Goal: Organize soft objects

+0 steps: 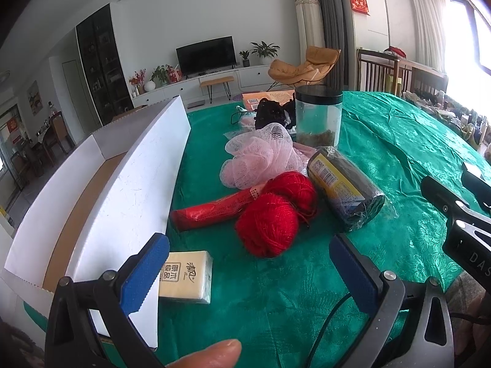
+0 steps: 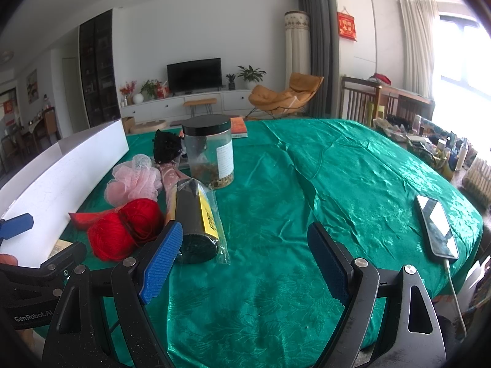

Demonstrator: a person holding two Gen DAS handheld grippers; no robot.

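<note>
One big living room lies behind it all: white walls, a dark television [image 2: 194, 74] on a long white cabinet, potted plants beside it, an orange lounge chair [image 2: 284, 95] near the grey curtain, and bright windows on the right. Nearer, a table is draped in a shiny green cloth [image 2: 353, 168], wrinkled and patterned with leaves. Along its left edge sits a long white cardboard box [image 1: 101, 208], open-topped, brown inside. The soft things cluster mid-cloth, just right of the box: a clear jar with a black lid [image 1: 318, 116] at the back, a pink mesh bath pouf [image 1: 260, 156] in front of it, a dark roll in clear wrap [image 1: 345, 188] with a yellow label, two red yarn balls [image 1: 276, 214] touching each other, and a red tube [image 1: 211, 211] lying against them. A tissue pack [image 1: 187, 276] rests close to the box. A phone [image 2: 437, 230] lies cabled at the right edge. The left gripper [image 1: 248, 270] hangs spread wide over the cloth, empty; the right gripper [image 2: 245, 260] is likewise spread, nothing between its blue pads.
</note>
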